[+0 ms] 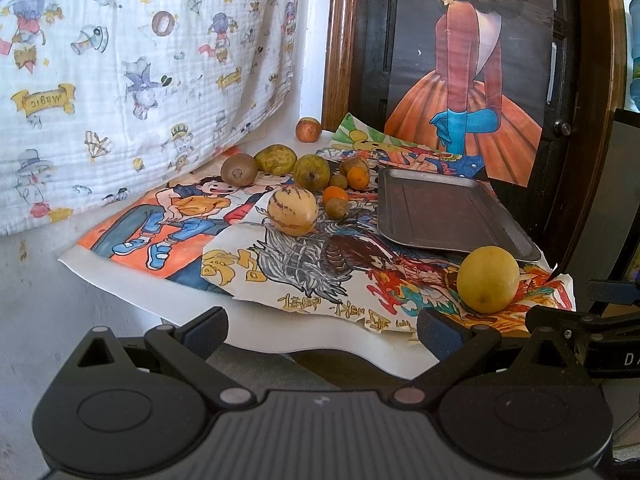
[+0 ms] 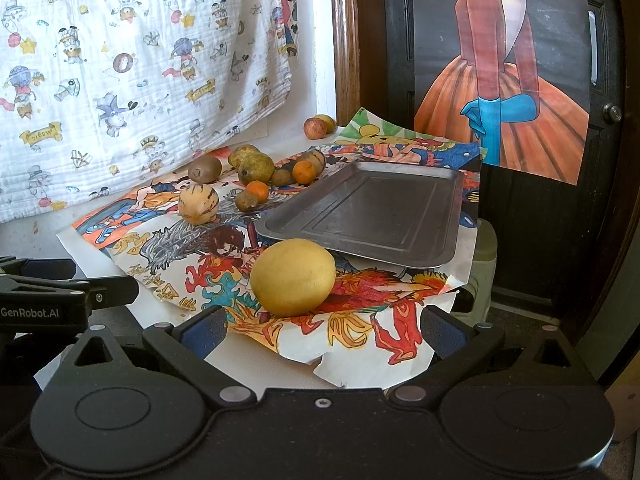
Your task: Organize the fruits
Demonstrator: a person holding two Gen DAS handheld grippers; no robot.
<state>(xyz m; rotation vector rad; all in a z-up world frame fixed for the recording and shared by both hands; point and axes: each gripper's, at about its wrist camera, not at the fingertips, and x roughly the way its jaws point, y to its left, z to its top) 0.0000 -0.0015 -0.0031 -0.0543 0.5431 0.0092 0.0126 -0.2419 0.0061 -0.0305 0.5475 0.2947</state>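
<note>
Evidently poised for a first pick: right claw (image 2: 322,330) spread wide just short of the yellow citrus (image 2: 293,277) beside the bare metal tray (image 2: 448,216), left claw (image 1: 322,330) likewise agape, holding nothing.

A home room: behind the worktop (image 2: 248,364) covered in hand-coloured cartoon drawings (image 2: 360,312) hang a child's printed blanket (image 2: 120,60), a dark wooden door (image 2: 540,220) and a painted poster (image 2: 512,80).

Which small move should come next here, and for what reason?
Probably ease the right tool forward around the large round yellow fruit. Its jaws stand open, the fruit lies just ahead between them, and the dark rectangular metal tray behind it holds no fruit yet.
</note>
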